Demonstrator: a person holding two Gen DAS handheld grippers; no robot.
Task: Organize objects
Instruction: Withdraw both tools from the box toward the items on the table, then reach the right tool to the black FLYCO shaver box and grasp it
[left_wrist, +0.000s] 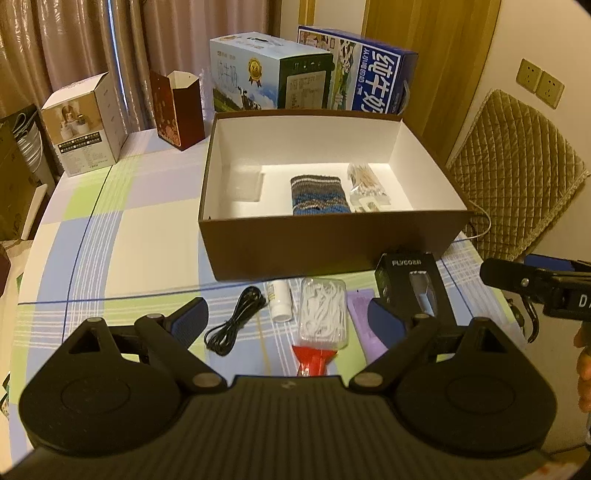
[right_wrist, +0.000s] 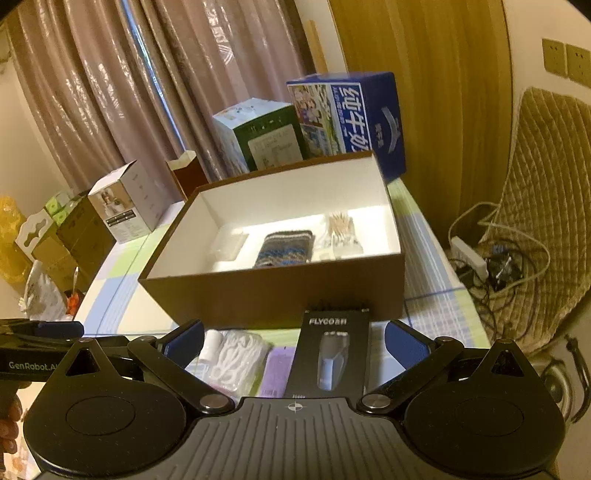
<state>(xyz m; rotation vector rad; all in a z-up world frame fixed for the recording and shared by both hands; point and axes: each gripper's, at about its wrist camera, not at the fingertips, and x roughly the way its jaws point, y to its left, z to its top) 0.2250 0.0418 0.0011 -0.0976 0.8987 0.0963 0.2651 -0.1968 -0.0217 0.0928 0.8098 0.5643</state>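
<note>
Brown cardboard forms the open storage box (left_wrist: 325, 240) that stands on the checked tablecloth (left_wrist: 110, 229). Its white inside holds a striped knitted pouch (left_wrist: 319, 194) near the middle, a clear packet of cotton swabs (left_wrist: 365, 184) to the right of the pouch, and a small clear plastic case (left_wrist: 245, 182) to the left.

On the near side of the box a row of loose items lies on the cloth: a coiled black cable (left_wrist: 236, 319) at the left, then a small white bottle (left_wrist: 280, 301), a clear bag of white floss picks (left_wrist: 325, 314), a lilac flat pack (left_wrist: 364, 321) and, at the right end, a black FLYCO shaver box (left_wrist: 413, 288) that stands close against the box wall. A red piece (left_wrist: 314, 358) lies just near of the floss picks.

The left gripper (left_wrist: 291, 317) hangs over this row with its jaws spread wide, holding nothing. The right gripper (right_wrist: 293, 345) is also spread wide, and the shaver box sits between its fingers without either pad touching it.

Beyond the box stand two milk cartons (left_wrist: 273, 74), a dark red open container (left_wrist: 177, 107) and a white product box (left_wrist: 86, 122). A quilted chair back (left_wrist: 513, 173) stands to the right.
</note>
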